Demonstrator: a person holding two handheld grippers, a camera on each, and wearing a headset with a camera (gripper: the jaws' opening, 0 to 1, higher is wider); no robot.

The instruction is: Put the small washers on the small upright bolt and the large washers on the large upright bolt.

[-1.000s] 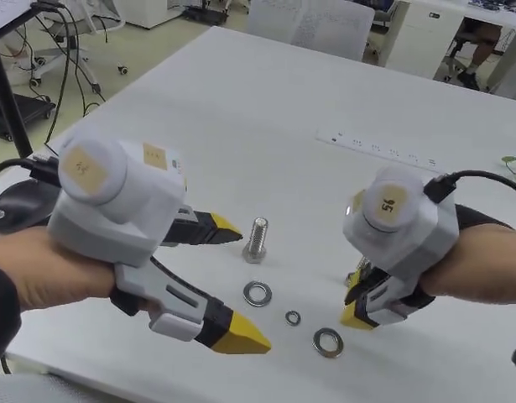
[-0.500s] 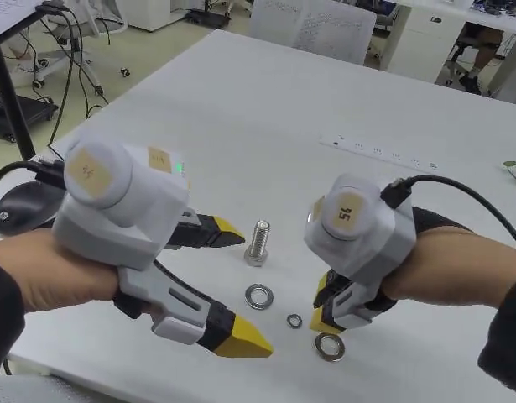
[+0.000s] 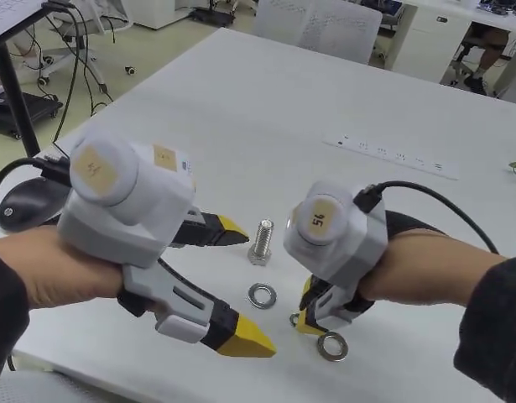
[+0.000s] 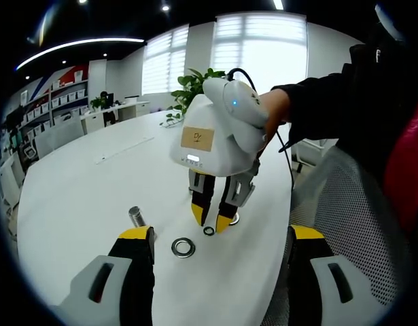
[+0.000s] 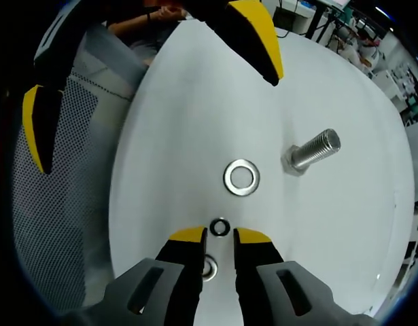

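Observation:
A large bolt (image 3: pixel 260 242) (image 5: pixel 310 153) (image 4: pixel 136 216) stands upright on the white table (image 3: pixel 266 109). One large washer (image 3: pixel 261 295) (image 5: pixel 241 177) (image 4: pixel 183 247) lies flat in front of it. A second large washer (image 3: pixel 331 345) (image 5: pixel 209 267) lies under my right gripper. My right gripper (image 3: pixel 310 318) (image 5: pixel 220 236) (image 4: pixel 212 219) points down at the table with its jaws a narrow gap apart. A small washer (image 5: pixel 219 227) (image 4: pixel 209 231) lies flat right at its tips, not gripped. My left gripper (image 3: pixel 238 284) (image 4: pixel 222 234) is wide open and holds nothing, left of the bolt and washers.
A white power strip (image 3: pixel 390 154) lies on the far right of the table. A black rounded object (image 3: pixel 23 204) sits at the table's left edge with a cable. A mesh chair (image 3: pixel 318 25) stands behind the table. The near table edge is close below the washers.
My right gripper has moved left and down, from right of the washers to the small washer. The left gripper has stayed where it was, open.

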